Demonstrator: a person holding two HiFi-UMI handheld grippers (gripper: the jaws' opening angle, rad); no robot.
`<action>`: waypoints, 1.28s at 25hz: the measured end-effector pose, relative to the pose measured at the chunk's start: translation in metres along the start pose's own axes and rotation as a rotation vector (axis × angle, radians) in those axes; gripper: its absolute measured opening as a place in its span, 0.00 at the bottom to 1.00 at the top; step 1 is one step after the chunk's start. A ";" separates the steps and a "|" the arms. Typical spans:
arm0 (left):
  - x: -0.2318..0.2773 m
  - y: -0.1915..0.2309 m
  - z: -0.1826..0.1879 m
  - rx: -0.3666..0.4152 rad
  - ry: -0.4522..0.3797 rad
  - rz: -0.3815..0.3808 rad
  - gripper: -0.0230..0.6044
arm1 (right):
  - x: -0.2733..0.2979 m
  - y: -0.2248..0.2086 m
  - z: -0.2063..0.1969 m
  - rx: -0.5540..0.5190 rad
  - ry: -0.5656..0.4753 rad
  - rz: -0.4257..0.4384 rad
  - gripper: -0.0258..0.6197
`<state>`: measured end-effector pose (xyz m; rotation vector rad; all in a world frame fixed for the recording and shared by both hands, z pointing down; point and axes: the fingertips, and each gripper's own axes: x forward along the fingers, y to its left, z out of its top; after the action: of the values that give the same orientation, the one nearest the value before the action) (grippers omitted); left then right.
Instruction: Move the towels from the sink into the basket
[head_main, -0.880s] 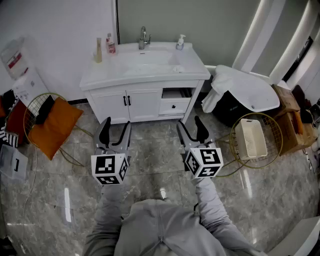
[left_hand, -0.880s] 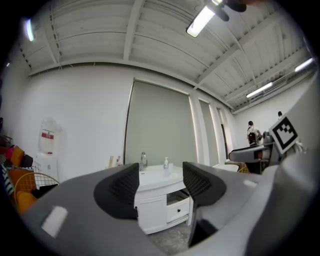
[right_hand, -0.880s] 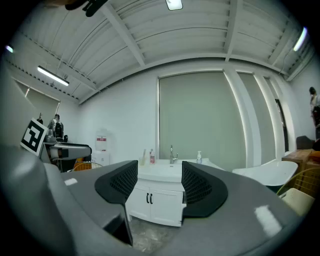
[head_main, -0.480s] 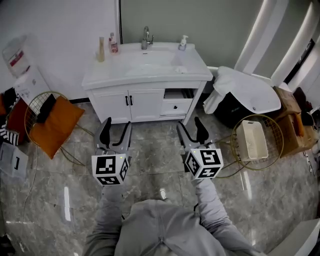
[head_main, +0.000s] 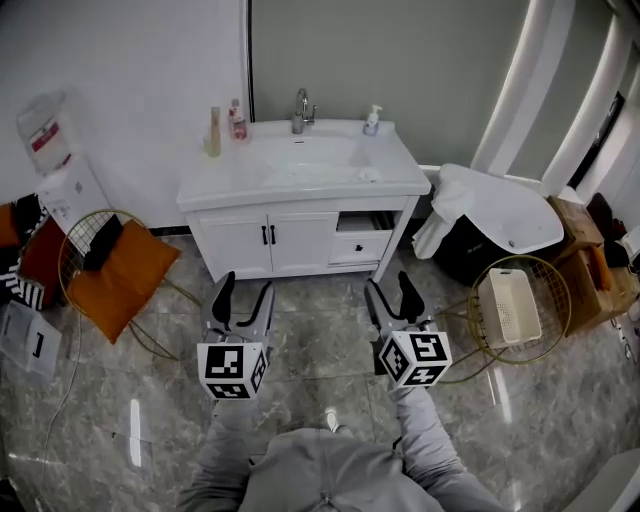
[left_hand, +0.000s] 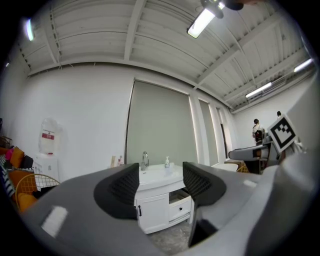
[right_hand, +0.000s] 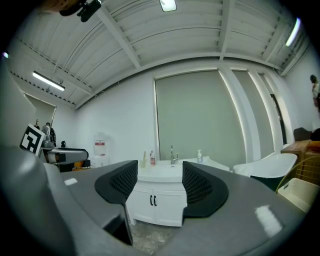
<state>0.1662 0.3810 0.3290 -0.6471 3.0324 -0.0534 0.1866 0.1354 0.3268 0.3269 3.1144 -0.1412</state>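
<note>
The white vanity with its sink (head_main: 300, 170) stands against the far wall, straight ahead. A small pale towel (head_main: 368, 175) lies at the basin's right edge; the basin's inside is white and I cannot make out more. The cream plastic basket (head_main: 510, 305) rests on a gold wire chair at the right. My left gripper (head_main: 243, 296) and right gripper (head_main: 390, 290) are held level over the floor, well short of the vanity, both open and empty. The vanity (left_hand: 160, 205) shows between the left gripper (left_hand: 160, 182) pads, and the vanity (right_hand: 157, 202) also shows between the right gripper (right_hand: 159, 182) pads.
A vanity drawer (head_main: 358, 245) stands partly open. Bottles (head_main: 225, 125) and a soap pump (head_main: 371, 120) flank the tap. A white bathtub (head_main: 500, 200) is at the right, an orange cushion on a wire chair (head_main: 115, 265) at the left, with a water dispenser (head_main: 60, 170) behind it.
In the head view the whole scene has slid down and a little right. Both grippers keep the same open stance side by side.
</note>
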 end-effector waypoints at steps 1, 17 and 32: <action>-0.001 0.004 0.000 0.002 -0.001 -0.001 0.51 | 0.000 0.002 0.000 0.002 -0.004 -0.005 0.47; 0.006 0.047 -0.002 0.019 -0.007 -0.048 0.51 | 0.005 0.012 0.001 -0.008 -0.030 -0.095 0.47; 0.161 0.044 -0.021 0.007 0.013 0.023 0.51 | 0.141 -0.097 -0.006 -0.006 -0.002 -0.032 0.47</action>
<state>0.0004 0.3561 0.3424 -0.6136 3.0506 -0.0683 0.0287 0.0704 0.3396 0.2767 3.1188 -0.1316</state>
